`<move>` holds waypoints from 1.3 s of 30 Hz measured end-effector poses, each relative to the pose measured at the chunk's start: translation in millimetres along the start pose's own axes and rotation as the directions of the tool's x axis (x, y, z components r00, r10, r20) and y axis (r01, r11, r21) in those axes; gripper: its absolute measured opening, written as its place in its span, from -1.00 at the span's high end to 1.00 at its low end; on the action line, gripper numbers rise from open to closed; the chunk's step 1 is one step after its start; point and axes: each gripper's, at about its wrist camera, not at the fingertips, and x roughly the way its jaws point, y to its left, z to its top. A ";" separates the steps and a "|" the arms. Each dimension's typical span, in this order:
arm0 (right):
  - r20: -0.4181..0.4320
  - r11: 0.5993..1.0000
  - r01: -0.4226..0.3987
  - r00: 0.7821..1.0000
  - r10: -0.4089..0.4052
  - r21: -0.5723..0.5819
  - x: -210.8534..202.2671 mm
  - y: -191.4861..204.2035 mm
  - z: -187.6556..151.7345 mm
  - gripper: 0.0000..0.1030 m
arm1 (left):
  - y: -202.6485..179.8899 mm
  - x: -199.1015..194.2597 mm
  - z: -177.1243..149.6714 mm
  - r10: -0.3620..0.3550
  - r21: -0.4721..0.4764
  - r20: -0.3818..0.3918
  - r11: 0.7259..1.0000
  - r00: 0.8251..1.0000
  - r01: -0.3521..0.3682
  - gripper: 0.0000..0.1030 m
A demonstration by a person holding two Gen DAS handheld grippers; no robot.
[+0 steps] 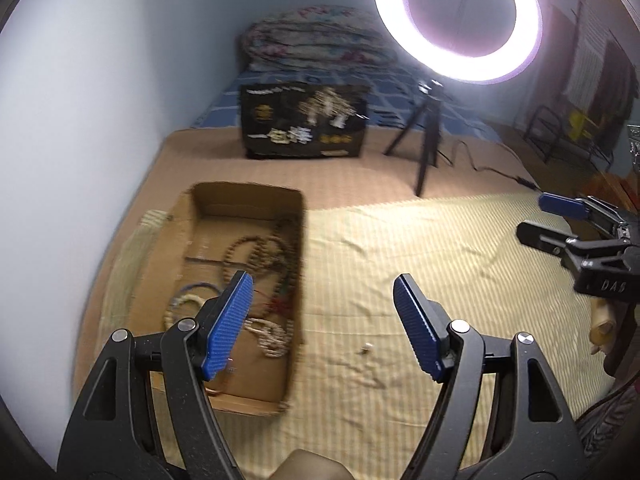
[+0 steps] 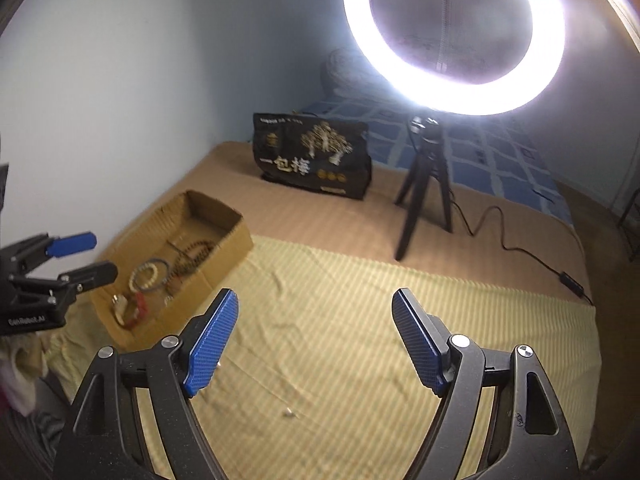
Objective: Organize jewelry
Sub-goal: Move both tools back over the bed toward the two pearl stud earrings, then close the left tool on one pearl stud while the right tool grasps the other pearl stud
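Left wrist view
Left gripper (image 1: 323,292): we hold it with jaws wide, nothing between the pads.
Box (image 1: 244,194): cardboard, open, at the left on the cloth (image 1: 420,264); the left jaw overlaps its near half.
Beads (image 1: 260,252): dark strands lie inside the box, with a pale bracelet (image 1: 272,340) and a blue ring (image 1: 198,287) nearer us.
Stray piece (image 1: 365,348): small, pale, on the cloth just outside the box; too small to identify.
Right gripper (image 1: 540,216): at the right edge, well apart from the box.

Right wrist view
Right gripper (image 2: 315,300): jaws wide, empty, over bare cloth (image 2: 360,280).
Box (image 2: 240,236): at the left, jewelry inside.
Stray piece (image 2: 287,413): near us on the cloth.
Lamp (image 2: 452,36): ring light on a tripod (image 2: 424,184) behind, bag (image 2: 312,156) beside it.

Risks
Stray piece: we judge it easily missed or flicked off, being tiny against the wrinkled cloth.
Strands: tangled, so lifting one may drag the others out.
Box: light; a jaw may shove it.
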 end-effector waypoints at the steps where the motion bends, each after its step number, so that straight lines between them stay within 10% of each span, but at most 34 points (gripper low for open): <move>1: -0.004 1.000 0.000 1.000 0.000 -0.003 -2.2 -2.1 -4.9 -0.54 | -5.1 2.8 -1.7 -0.005 0.008 -0.010 1.000 1.000 0.005 -0.46; 14: -0.111 1.000 -0.026 0.993 0.026 -0.006 20.2 -19.4 -58.8 -0.53 | -43.2 63.7 -35.8 -0.063 0.055 -0.196 0.996 0.979 0.075 -0.45; 18: -0.161 0.998 -0.062 0.985 0.062 0.004 35.6 -20.4 -73.5 -0.53 | -39.6 83.4 -44.7 -0.082 0.027 -0.257 0.995 0.963 0.092 -0.09; 28: -0.305 0.984 -0.169 0.941 0.144 -0.057 72.7 0.2 -99.8 0.32 | -40.0 115.4 -59.7 -0.072 0.065 -0.323 0.993 0.943 0.098 0.24; 39: -0.338 0.979 -0.191 0.928 0.158 -0.067 84.8 7.0 -106.0 0.53 | -39.2 132.0 -64.0 -0.077 0.084 -0.347 0.990 0.935 0.112 0.38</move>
